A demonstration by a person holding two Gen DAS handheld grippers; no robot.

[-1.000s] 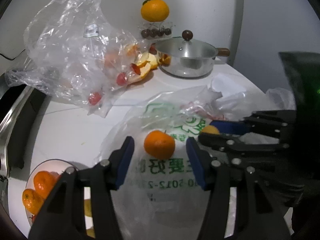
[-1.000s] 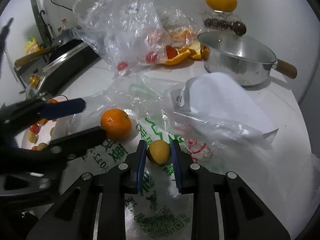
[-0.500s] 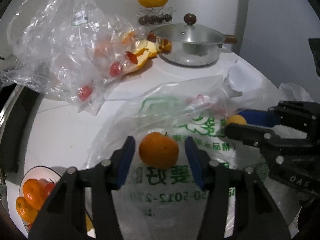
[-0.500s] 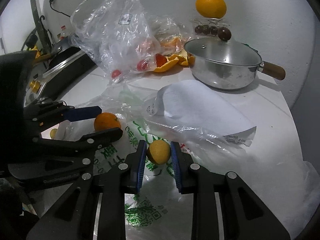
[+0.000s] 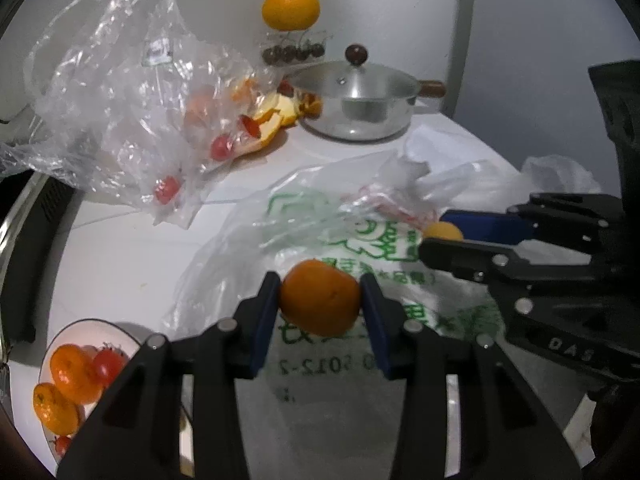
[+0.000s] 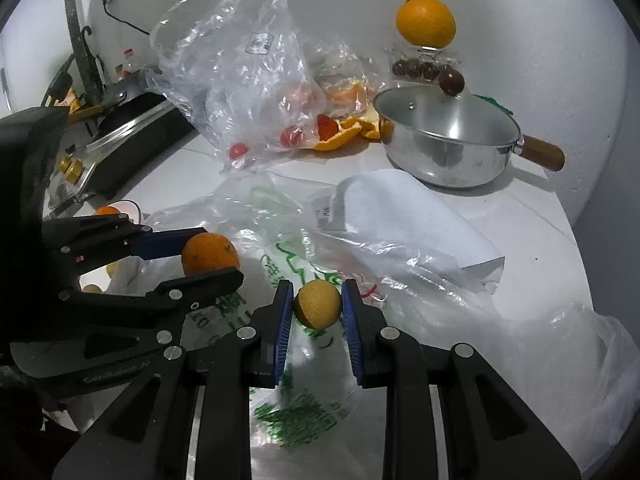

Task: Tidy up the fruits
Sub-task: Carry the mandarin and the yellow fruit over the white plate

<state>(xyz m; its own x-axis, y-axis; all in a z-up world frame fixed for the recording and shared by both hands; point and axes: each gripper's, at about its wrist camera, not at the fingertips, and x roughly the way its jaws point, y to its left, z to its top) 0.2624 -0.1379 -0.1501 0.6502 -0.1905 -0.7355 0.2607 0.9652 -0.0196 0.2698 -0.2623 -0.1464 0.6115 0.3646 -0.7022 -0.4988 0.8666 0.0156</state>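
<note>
**Two grippers, one fruit in each**

The left gripper (image 5: 320, 304) had its blue pads on either side of an orange mandarin (image 5: 320, 302), the jaws closing, with the pads touching the fruit's flanks. The mandarin sat above a flattened plastic bag with green print (image 5: 360, 240) spread over the white counter (image 5: 120, 248).

Just to its right, the right gripper (image 6: 316, 306) was clamped tight on a small yellow fruit (image 6: 317, 305), both pads pressed against it, held over the same printed bag.

At the lower left of the left wrist view stood a plate (image 5: 80, 326) holding more mandarins and a few red tomatoes. Further back lay a crumpled clear bag (image 5: 120, 100) with red tomatoes inside, with orange peel (image 5: 272, 116) beside it. A lidded steel pan (image 5: 356, 100) with a wooden handle stood near the wall, and behind it a large orange (image 5: 291, 7) rested on a clear box of dark fruit (image 5: 294, 50).
</note>
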